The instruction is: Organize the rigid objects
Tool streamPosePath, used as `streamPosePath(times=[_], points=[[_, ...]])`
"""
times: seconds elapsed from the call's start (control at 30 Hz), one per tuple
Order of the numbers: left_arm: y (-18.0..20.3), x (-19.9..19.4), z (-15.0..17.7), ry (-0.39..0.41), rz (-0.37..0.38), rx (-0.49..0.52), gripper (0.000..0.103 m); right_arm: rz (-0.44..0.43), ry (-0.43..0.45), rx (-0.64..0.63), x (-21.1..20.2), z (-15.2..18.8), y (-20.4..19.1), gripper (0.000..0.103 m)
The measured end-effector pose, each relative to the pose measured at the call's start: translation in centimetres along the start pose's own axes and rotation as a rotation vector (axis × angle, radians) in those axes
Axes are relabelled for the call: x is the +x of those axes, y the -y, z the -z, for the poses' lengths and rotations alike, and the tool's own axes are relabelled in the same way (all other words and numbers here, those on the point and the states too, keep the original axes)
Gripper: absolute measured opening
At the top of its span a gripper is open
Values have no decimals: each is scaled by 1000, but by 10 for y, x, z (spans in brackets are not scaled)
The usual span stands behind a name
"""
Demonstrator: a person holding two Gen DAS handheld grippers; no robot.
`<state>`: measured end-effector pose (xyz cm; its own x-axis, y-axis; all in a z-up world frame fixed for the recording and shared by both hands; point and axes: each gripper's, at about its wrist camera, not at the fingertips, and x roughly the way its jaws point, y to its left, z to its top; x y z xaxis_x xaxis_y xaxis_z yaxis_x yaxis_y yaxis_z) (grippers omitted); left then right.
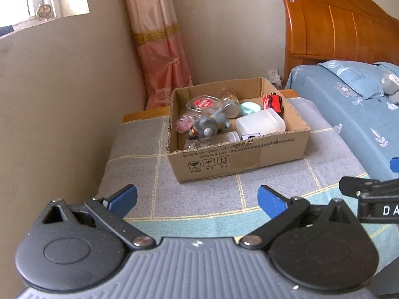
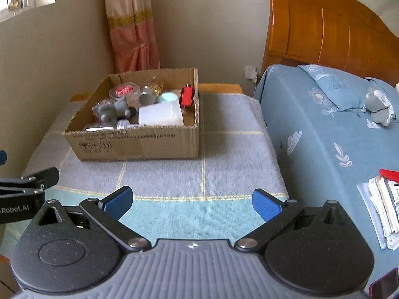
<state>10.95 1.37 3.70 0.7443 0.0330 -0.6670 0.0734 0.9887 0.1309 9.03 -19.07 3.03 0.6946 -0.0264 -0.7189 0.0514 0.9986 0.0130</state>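
The cardboard box (image 1: 239, 159) sits on the desk (image 1: 139, 154) by the bed (image 2: 311, 124), packed with hard little things — a red toy car (image 1: 273, 102), a white plastic tub (image 1: 260, 124), a grey toy elephant (image 1: 208, 125), a red-lidded jar (image 1: 203, 104). The toys look light and stiff; the clear jars may be slippery and might break, so hold them round the middle. The left gripper (image 1: 197, 198) and right gripper (image 2: 192, 200) both have jaws spread wide, holding nothing.
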Motion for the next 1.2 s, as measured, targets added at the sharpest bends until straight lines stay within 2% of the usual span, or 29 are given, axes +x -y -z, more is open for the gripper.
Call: streamPosePath(times=[1.2], points=[[8,-7,0,7,-6,-7,102,-11,21,-4,-7,0,-6,103]])
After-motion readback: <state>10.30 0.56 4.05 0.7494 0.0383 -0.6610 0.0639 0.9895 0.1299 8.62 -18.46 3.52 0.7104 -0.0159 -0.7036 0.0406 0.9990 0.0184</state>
